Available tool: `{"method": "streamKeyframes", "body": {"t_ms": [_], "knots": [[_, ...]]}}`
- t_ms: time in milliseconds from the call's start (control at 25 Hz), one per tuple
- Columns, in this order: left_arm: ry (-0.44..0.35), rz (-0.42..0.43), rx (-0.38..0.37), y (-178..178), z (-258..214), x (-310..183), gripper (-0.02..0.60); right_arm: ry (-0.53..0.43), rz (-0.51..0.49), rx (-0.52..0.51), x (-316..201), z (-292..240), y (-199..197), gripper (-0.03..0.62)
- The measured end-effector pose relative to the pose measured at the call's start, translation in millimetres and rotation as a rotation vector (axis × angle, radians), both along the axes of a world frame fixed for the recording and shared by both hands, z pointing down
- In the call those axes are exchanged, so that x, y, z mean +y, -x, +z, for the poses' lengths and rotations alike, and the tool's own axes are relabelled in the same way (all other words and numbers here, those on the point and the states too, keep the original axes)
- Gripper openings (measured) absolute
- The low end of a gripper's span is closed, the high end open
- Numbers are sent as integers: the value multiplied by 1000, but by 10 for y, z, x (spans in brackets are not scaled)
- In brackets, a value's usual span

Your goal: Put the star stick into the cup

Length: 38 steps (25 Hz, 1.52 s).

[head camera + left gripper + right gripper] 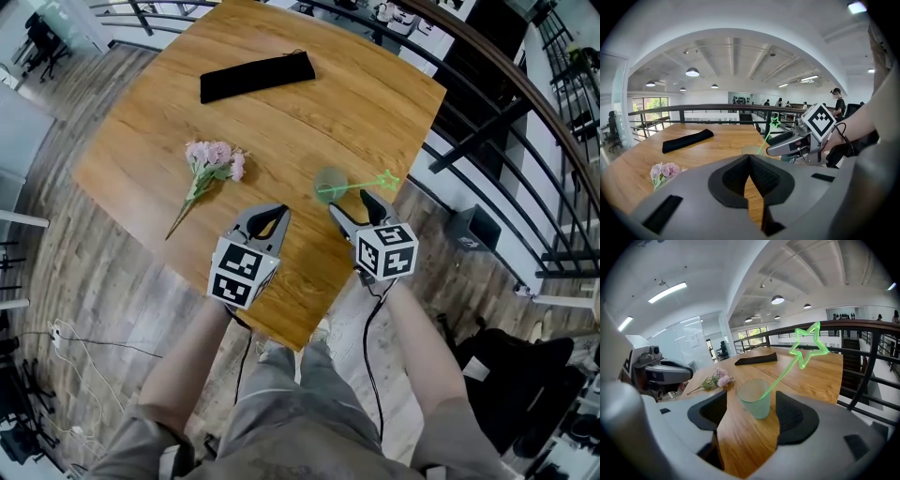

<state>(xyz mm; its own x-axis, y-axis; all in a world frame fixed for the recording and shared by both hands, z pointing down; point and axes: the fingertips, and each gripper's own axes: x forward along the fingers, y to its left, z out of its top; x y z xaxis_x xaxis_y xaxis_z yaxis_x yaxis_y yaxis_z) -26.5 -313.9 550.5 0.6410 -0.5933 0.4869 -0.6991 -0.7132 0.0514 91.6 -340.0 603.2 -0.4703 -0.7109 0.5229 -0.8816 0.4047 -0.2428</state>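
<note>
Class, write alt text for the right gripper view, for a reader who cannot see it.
A green cup holding a star stick stands on a wooden table between open jaws, untouched. Pink flowers and a black cloth lie behind.

Head view overhead, others low, table (281, 122) shared

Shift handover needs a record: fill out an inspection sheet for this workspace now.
Surface: wooden table, no spills seen.
Job's things: star stick stands tilted inside the green cup.
Clutter: pink flower sprig and black cloth, both lying apart from the cup.
Grippers: left gripper shut, empty; right gripper open, cup just ahead, untouched.
Cables: black cable below the right gripper; white cables on the floor.
Surroundings: metal railing beside the table; plank floor.
</note>
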Motion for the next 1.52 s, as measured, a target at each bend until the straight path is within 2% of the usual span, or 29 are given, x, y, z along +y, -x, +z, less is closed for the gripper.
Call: {"method": "streamKeyframes", "body": {"t_ms": [120, 240, 600, 720, 880, 1080, 1360, 1520], "knots": [[-7, -1, 1, 21, -56, 47, 15, 6, 7, -14, 74, -63, 6, 319], [-25, -1, 1, 30, -166, 74, 15, -35, 15, -32, 131, -298, -8, 319], [-134, -15, 27, 96, -870, 61, 17, -257, -2, -67, 288, -1530, -83, 316], [-183, -14, 35, 116, -1198, 94, 17, -342, -14, -53, 397, -1973, -122, 238], [-279, -5, 44, 165, -1684, 162, 17, -458, -32, -40, 598, -2544, -106, 178], [-371, 5, 54, 186, -2135, 384, 15, -549, -75, -76, 1011, -3112, -34, 155], [-450, -8, 87, 275, -2558, 737, 17, -606, -72, -107, 1485, -3478, -79, 116], [-464, -15, 106, 271, -2663, 1012, 17, -597, -84, -84, 1767, -3504, -76, 64]]}}
